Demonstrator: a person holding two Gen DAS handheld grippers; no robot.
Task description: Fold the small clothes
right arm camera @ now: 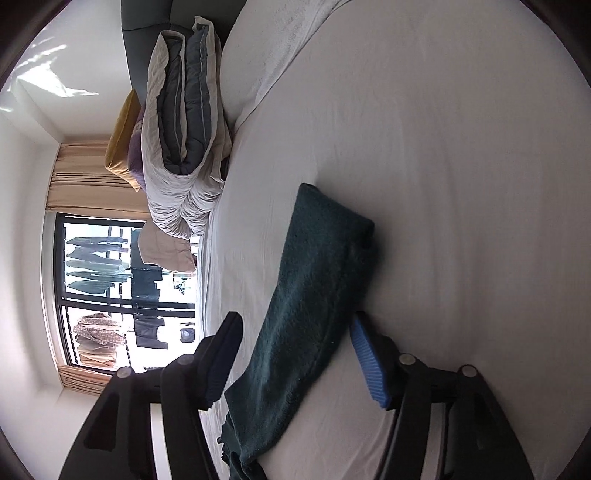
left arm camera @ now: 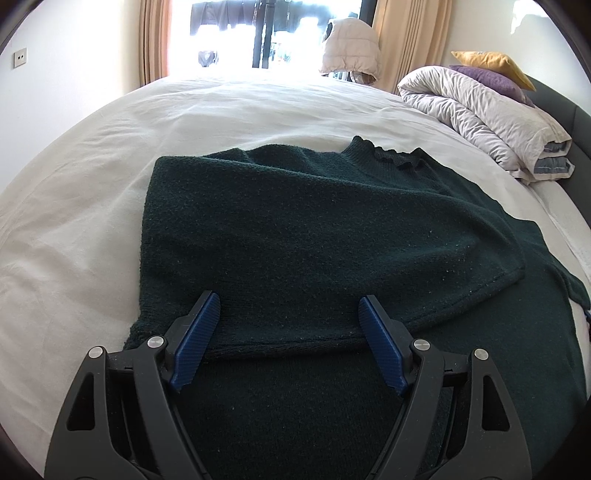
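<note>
Dark green knitted sweater lies spread on the bed's white sheet, one half folded over the other so that a hemmed edge runs across the near part of the garment; its ruffled collar points to the far right. The left tongs hover over the near edge of that fold with their blue-padded fingers spread wide apart, nothing clamped between them. In the right wrist view, which is rolled onto its side, a strip of the same green knit runs between the right tongs; their fingers also stand apart and the pads do not press on the cloth. At the far right of the bed sits a rolled grey-and-white duvet, with a purple cushion and a mustard-yellow cushion behind it. Beige curtains frame a bright window beyond.
</note>
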